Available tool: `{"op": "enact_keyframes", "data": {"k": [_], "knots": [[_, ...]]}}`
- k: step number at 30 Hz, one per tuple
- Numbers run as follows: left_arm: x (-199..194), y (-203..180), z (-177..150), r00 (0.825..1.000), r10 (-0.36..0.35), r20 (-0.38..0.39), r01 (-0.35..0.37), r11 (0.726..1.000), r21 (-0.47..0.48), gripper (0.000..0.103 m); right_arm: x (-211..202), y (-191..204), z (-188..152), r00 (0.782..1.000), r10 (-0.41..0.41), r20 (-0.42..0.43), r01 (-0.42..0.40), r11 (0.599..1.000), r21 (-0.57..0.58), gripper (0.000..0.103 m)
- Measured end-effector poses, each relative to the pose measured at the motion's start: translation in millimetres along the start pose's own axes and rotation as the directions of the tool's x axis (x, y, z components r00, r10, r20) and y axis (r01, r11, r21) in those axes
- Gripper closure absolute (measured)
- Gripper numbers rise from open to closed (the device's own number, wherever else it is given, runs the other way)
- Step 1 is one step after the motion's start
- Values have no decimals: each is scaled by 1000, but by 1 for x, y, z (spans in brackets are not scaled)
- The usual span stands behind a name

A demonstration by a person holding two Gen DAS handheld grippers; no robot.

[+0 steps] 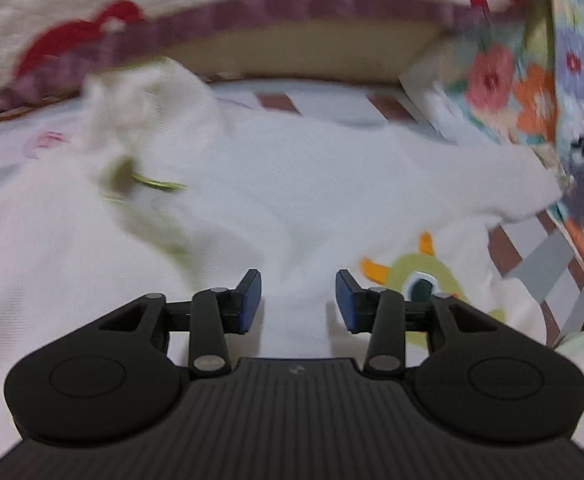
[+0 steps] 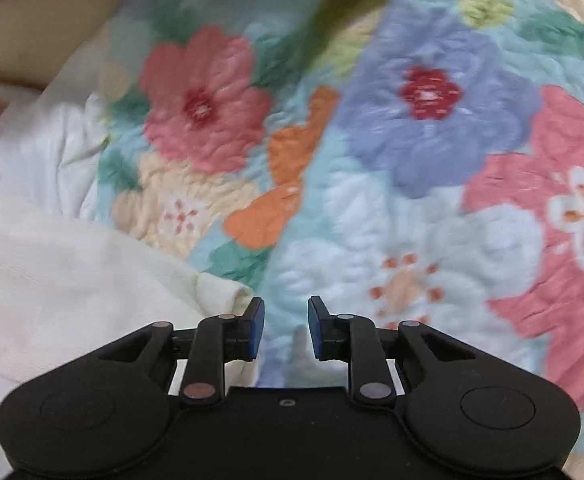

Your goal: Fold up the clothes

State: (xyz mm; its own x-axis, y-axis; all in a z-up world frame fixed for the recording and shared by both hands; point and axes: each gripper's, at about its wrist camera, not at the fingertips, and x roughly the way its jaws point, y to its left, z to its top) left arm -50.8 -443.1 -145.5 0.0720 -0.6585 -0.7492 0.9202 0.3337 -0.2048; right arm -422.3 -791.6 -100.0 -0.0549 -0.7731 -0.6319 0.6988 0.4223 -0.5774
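A white garment (image 1: 292,184) lies spread and rumpled on a patterned mat, with a green and orange cartoon print (image 1: 424,276) near its right side and green trim at the bunched neck on the left. My left gripper (image 1: 298,300) hovers low over it, open; a ridge of the white cloth runs between the blue pads without being pinched. In the right wrist view my right gripper (image 2: 285,328) is open with nothing between its fingers, above a floral quilt. A cream-white garment (image 2: 71,272) ends just left of its left finger.
The floral quilt (image 2: 412,160) fills the right side and also borders the garment (image 1: 524,80). A striped mat (image 1: 540,248) shows at the garment's right edge. Behind stands a raised edge with purple trim (image 1: 292,8) under a cream quilt (image 1: 71,0).
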Motion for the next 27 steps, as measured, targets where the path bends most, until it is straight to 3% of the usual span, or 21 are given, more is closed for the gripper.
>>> {"op": "enact_keyframes", "data": {"k": [2, 4, 5, 7, 9, 11, 13, 17, 18, 22, 25, 27], "knots": [[-22, 20, -3, 998, 63, 22, -64, 998, 24, 62, -7, 16, -2, 999, 0, 33, 0, 1000, -10, 62], [-38, 44, -10, 988, 149, 24, -150, 988, 42, 61, -22, 32, 2, 994, -40, 101, 41, 999, -9, 55], [-45, 58, -15, 984, 177, 15, -178, 984, 19, 61, -33, 40, 5, 990, -19, 139, 19, 1000, 0, 54], [-58, 87, -24, 974, 228, -6, -229, 973, -32, 61, -57, 58, 13, 974, 87, 209, -93, 996, 18, 54], [-71, 115, -34, 968, 250, -13, -250, 959, -135, 61, -82, 82, 24, 935, 245, 257, -258, 966, 18, 52], [-82, 134, -43, 966, 257, -7, -253, 944, -211, 61, -106, 113, 38, 871, 406, 275, -421, 907, -8, 51], [-90, 148, -50, 964, 266, 7, -255, 933, -254, 61, -130, 145, 51, 780, 555, 288, -570, 821, -37, 51], [-93, 163, -56, 962, 270, 31, -252, 929, -270, 61, -177, 224, 84, 623, 744, 241, -746, 658, -102, 50], [-92, 166, -56, 964, 263, 35, -245, 932, -268, 61, -190, 245, 91, 593, 774, 224, -773, 624, -114, 49], [-83, 170, -55, 968, 245, 61, -224, 944, -241, 61, -222, 318, 115, 568, 805, 172, -782, 593, -191, 46], [-71, 172, -47, 967, 243, 72, -225, 954, -198, 61, -219, 367, 134, 574, 810, 125, -778, 586, -227, 47], [-59, 175, -38, 969, 237, 75, -223, 961, -164, 61, -210, 393, 144, 588, 803, 95, -765, 591, -257, 59]]}}
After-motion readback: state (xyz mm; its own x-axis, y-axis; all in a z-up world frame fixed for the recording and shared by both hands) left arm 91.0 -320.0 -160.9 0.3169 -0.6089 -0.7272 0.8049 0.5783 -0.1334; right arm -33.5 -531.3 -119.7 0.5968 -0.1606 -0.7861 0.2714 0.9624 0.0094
